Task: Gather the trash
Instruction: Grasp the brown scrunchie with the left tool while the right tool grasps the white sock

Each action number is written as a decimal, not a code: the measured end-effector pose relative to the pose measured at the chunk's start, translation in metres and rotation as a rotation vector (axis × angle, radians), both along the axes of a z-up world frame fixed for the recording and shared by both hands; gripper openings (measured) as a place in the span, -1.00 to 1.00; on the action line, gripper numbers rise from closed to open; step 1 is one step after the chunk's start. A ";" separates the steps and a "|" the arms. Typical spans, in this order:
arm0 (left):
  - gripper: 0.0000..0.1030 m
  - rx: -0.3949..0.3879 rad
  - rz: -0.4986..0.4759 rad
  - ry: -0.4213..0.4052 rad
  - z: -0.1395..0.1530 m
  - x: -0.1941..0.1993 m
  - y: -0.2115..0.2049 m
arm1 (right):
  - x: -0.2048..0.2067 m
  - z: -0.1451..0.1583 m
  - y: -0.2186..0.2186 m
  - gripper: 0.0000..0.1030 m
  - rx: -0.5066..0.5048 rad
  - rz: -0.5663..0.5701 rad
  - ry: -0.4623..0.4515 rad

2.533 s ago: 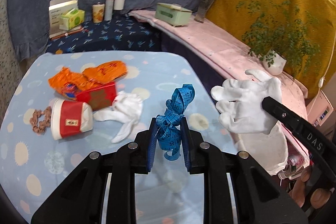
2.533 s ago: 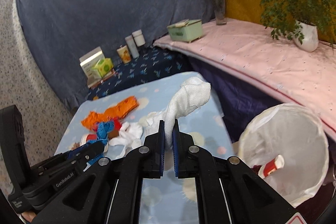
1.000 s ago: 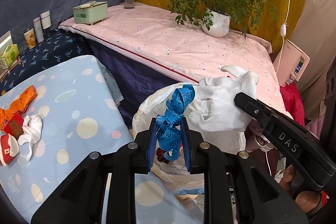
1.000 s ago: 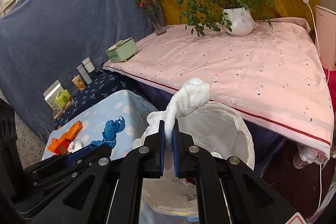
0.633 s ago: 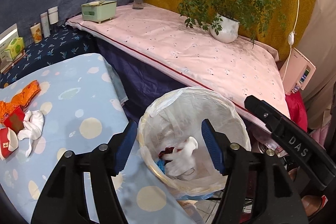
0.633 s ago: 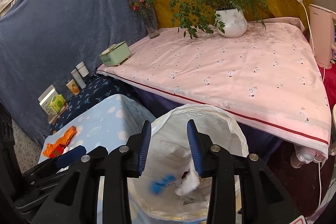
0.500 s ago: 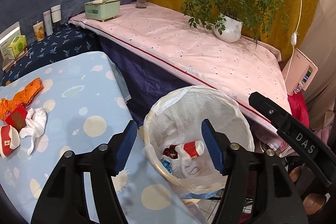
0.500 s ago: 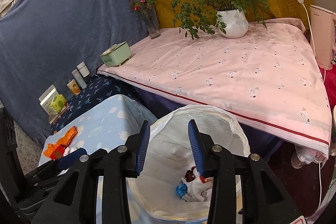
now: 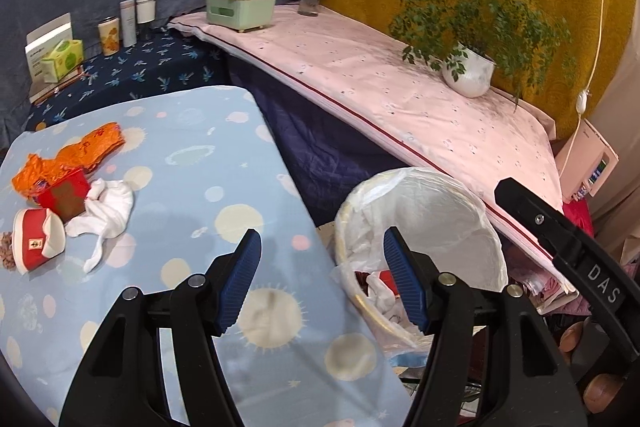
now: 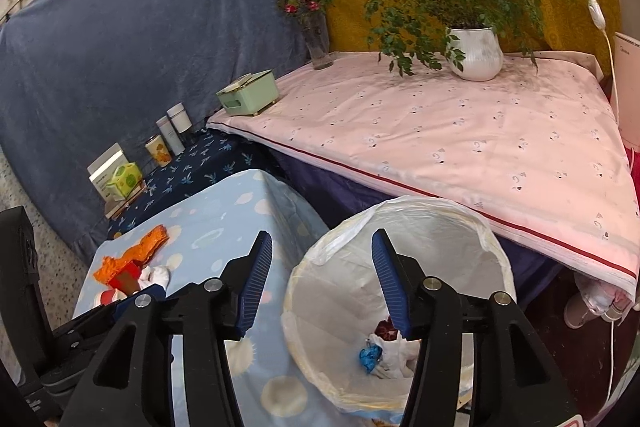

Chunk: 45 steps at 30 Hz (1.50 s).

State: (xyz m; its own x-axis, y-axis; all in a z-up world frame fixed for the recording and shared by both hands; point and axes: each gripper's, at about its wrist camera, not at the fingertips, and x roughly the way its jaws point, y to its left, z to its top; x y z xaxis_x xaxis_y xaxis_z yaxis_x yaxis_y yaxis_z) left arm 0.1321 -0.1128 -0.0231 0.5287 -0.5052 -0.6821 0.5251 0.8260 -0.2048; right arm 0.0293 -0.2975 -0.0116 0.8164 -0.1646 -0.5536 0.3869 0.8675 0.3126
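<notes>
Currently the left gripper (image 9: 322, 253) stands wide open and empty; the right gripper (image 10: 318, 253), also empty, is opening above the lined bin (image 10: 490, 241). Remaining trash, glove (image 9: 110, 205) and orange wrapper (image 9: 82, 149), lies across the table (image 9: 224, 131). Risk: a hasty reach clips the bin rim.

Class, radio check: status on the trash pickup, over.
Both hand-held grippers empty, left open, right opening. Lined bin holds trash. Wrappers, glove left on table. Nothing blocking.

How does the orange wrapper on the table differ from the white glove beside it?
The orange wrapper is shiny crinkled foil, stretched out long; the white glove is soft cloth, bunched up. The wrapper lies farther back, the glove nearer the left gripper. Both remain on the blue table, uncollected.
</notes>
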 end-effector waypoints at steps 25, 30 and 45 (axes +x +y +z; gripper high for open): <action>0.52 -0.003 0.330 0.030 -0.025 0.045 0.190 | 0.062 -0.010 0.148 0.10 -0.051 0.234 0.065; 0.52 -0.003 0.411 0.054 -0.037 0.057 0.238 | 0.084 -0.021 0.180 0.10 -0.044 0.283 0.090; 0.60 0.033 0.595 0.107 -0.079 0.110 0.359 | 0.161 -0.073 0.249 0.15 -0.014 0.352 0.190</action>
